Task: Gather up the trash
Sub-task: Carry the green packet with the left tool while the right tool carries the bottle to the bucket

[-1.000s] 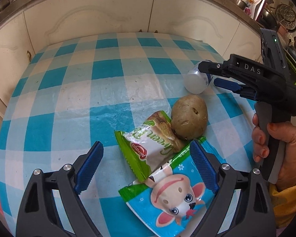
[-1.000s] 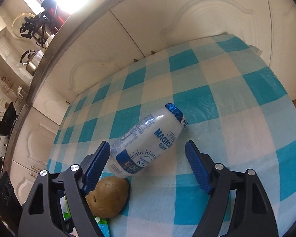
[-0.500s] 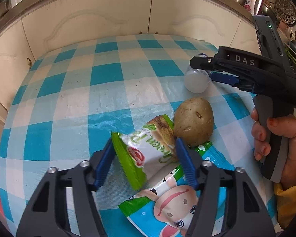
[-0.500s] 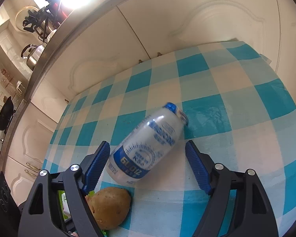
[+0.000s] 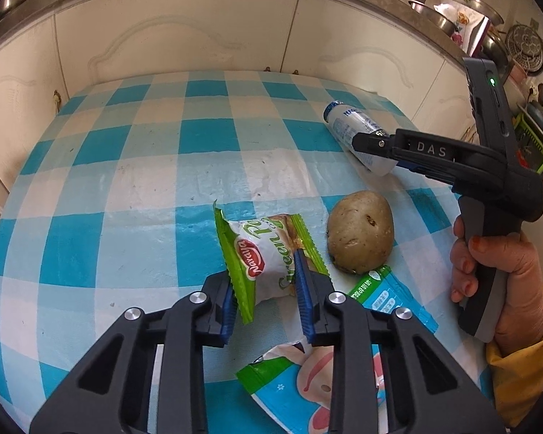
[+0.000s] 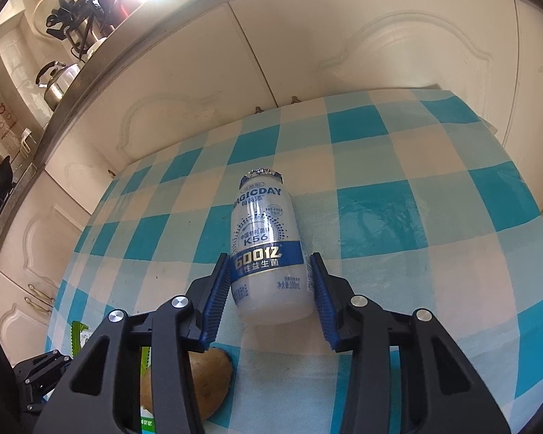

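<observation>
between the left gripper's (image 5: 268, 289) shut jaws sits the green snack wrapper (image 5: 268, 253), and the right gripper (image 6: 271, 289), closing, pinches the small bottle (image 6: 266, 242); lift both straight up, clear of the potato (image 5: 360, 231).

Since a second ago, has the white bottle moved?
Yes. The white bottle has swung from slanting across the checked tablecloth to pointing straight towards the cabinets.

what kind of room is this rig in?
Most likely a home kitchen. Cream cabinet doors stand under a metal-edged counter, a kettle and steel bowls sit on top, and the work surface is a table with a blue checked cloth.
</observation>
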Action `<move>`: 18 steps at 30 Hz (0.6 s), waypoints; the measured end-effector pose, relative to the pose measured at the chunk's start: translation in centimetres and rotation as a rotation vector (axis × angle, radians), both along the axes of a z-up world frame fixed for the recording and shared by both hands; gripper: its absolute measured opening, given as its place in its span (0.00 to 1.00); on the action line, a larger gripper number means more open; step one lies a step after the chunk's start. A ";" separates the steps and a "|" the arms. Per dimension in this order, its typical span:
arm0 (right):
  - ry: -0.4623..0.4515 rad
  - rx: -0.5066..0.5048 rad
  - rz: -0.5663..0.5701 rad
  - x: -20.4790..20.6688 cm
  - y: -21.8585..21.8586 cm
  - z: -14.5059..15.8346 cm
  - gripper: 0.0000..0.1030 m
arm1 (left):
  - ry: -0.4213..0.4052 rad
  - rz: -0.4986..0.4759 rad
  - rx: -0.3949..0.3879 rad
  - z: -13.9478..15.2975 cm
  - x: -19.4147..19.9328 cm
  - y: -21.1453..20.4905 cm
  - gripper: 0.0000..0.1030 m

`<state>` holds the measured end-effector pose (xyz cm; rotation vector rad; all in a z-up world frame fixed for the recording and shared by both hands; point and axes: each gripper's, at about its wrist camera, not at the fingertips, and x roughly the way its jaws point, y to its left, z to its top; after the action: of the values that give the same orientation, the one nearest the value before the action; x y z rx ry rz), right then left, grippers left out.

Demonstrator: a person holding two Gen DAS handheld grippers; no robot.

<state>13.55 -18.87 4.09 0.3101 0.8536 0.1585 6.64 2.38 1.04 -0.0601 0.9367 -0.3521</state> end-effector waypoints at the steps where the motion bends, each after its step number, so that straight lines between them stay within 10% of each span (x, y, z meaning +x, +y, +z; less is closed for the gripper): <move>1: -0.008 -0.005 -0.001 -0.2 0.1 0.1 0.44 | 0.002 0.007 -0.016 0.0 0.0 0.4 0.28; 18: -0.064 -0.041 0.060 -2.7 3.6 2.9 0.44 | -0.051 0.098 -0.090 1.7 -2.0 6.1 0.27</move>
<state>10.86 -15.27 6.97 0.2398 0.8024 0.2054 4.63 8.44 2.74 -0.1782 0.8639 -0.3033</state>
